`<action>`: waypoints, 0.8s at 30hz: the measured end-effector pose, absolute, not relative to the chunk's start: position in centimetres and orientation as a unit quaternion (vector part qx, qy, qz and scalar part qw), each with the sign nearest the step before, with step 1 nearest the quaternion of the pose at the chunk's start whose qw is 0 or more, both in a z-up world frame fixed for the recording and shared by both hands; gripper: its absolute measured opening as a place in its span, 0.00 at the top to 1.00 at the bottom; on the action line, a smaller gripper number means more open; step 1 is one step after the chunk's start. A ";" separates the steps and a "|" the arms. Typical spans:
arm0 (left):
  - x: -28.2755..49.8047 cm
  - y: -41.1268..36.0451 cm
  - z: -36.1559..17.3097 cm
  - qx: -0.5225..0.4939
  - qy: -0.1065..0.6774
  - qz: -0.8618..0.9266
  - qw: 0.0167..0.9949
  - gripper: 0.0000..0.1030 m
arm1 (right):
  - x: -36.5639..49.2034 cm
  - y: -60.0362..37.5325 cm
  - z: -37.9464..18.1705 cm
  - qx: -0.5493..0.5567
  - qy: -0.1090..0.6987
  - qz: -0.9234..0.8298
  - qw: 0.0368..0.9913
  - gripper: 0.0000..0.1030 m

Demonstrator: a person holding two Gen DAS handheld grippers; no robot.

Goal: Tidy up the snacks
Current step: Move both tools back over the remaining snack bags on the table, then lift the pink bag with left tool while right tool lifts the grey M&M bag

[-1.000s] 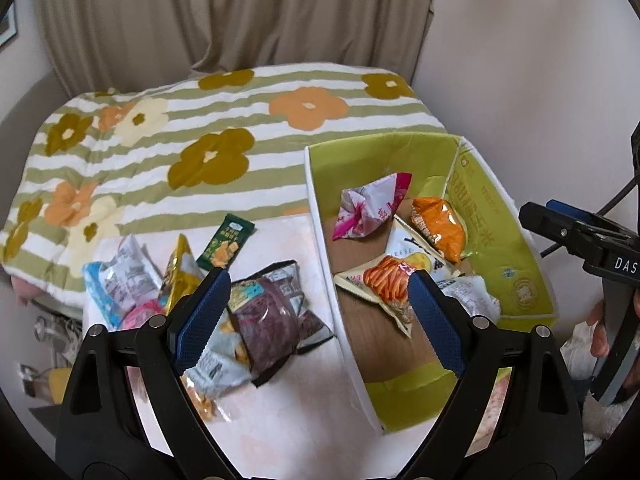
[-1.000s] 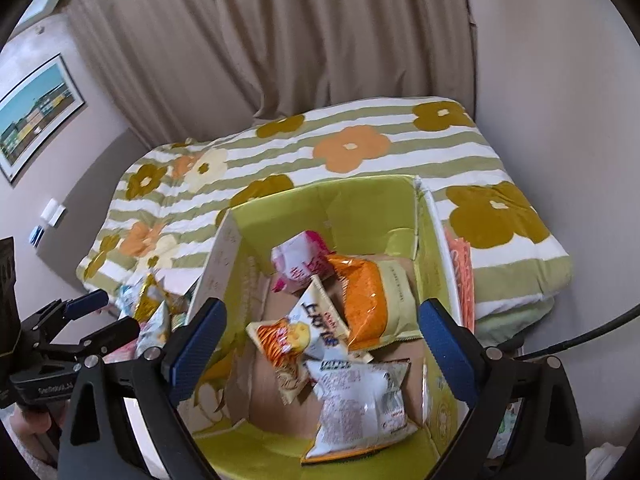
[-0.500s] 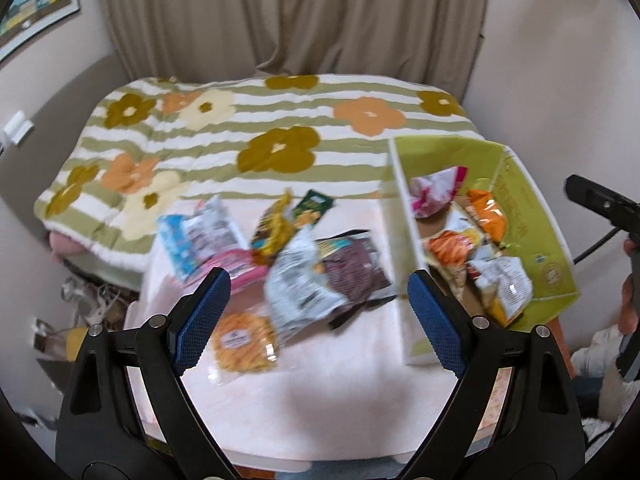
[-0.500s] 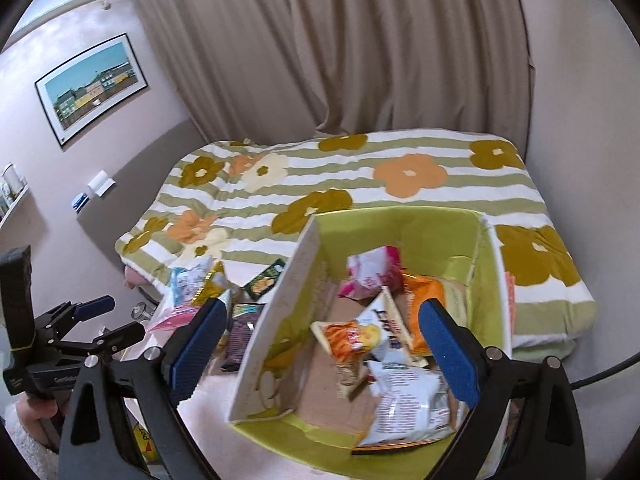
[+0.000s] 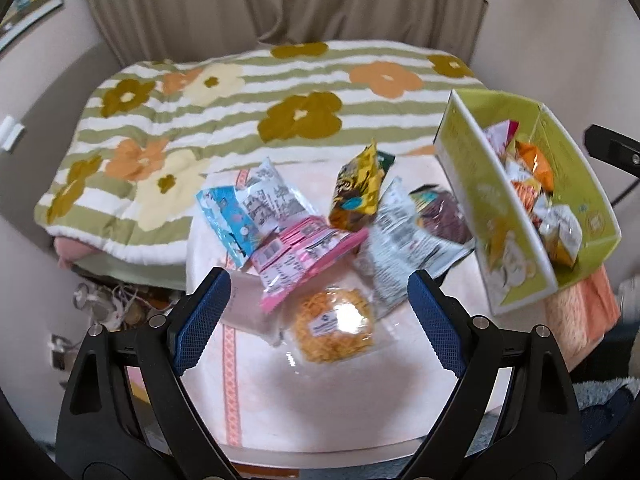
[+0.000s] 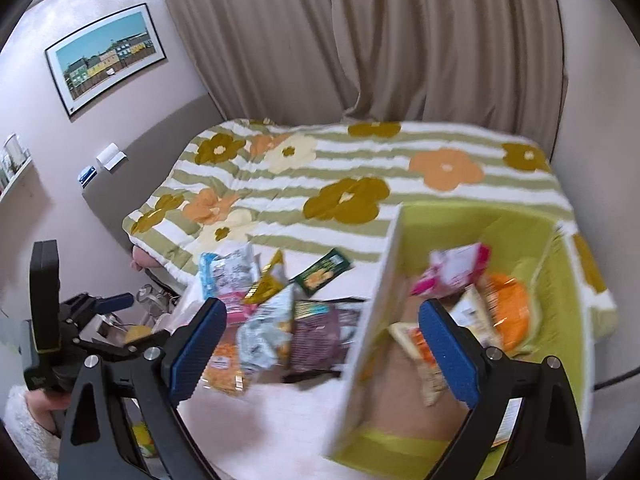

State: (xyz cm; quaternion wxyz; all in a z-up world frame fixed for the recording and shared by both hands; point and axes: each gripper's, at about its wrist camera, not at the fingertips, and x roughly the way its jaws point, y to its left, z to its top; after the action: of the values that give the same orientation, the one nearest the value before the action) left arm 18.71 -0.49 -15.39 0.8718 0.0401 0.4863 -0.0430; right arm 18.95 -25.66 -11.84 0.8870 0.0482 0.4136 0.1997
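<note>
Several snack bags lie in a loose pile on the pale pink table (image 5: 320,408): a clear round orange snack pack (image 5: 333,326), a pink pack (image 5: 304,254), a blue and white bag (image 5: 236,216), a yellow bag (image 5: 356,188), a silver bag (image 5: 400,248) and a dark purple bag (image 5: 444,216). A green cardboard box (image 5: 500,216) at the table's right holds several packs, among them an orange bag (image 6: 508,312) and a pink bag (image 6: 460,272). My left gripper (image 5: 320,320) is open and empty above the orange snack pack. My right gripper (image 6: 320,352) is open and empty, over the box's left wall (image 6: 376,312).
A bed with a green striped flower quilt (image 5: 240,100) stands behind the table. Beige curtains (image 6: 400,40) hang at the back. A framed picture (image 6: 106,58) hangs on the left wall. The left gripper (image 6: 80,328) shows at the left of the right wrist view.
Both grippers have pulled back and swung left. The left view now centres on the loose pile and the box sits at its right edge. Both stay open and empty.
</note>
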 end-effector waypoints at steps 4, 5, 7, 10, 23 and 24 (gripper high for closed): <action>19.9 1.3 -17.0 0.051 0.501 -0.073 0.861 0.13 | 20.2 -22.8 -14.3 0.068 0.452 0.184 0.870 0.07; 20.3 1.8 -17.6 0.058 0.504 -0.083 0.858 0.13 | 20.4 -22.0 -15.0 0.073 0.460 0.180 0.866 0.07; 20.8 2.4 -18.4 0.071 0.508 -0.094 0.853 0.13 | 20.3 -20.5 -15.9 0.076 0.471 0.169 0.863 0.07; 21.8 3.2 -20.1 0.097 0.515 -0.119 0.844 0.13 | 20.3 -18.6 -17.3 0.078 0.482 0.151 0.859 0.07; 24.4 1.8 -26.0 0.215 0.459 -0.265 0.820 0.13 | 18.9 -15.2 -22.7 0.104 0.492 0.052 0.863 0.07; 24.4 1.7 -26.3 0.217 0.458 -0.270 0.819 0.13 | 19.0 -15.1 -22.8 0.103 0.494 0.049 0.862 0.07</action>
State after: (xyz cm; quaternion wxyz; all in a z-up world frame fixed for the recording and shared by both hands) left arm 24.43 1.74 -26.28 0.8192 0.2168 0.4575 -0.2695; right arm 18.98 -15.15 -22.81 0.8620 0.1032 0.4938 0.0493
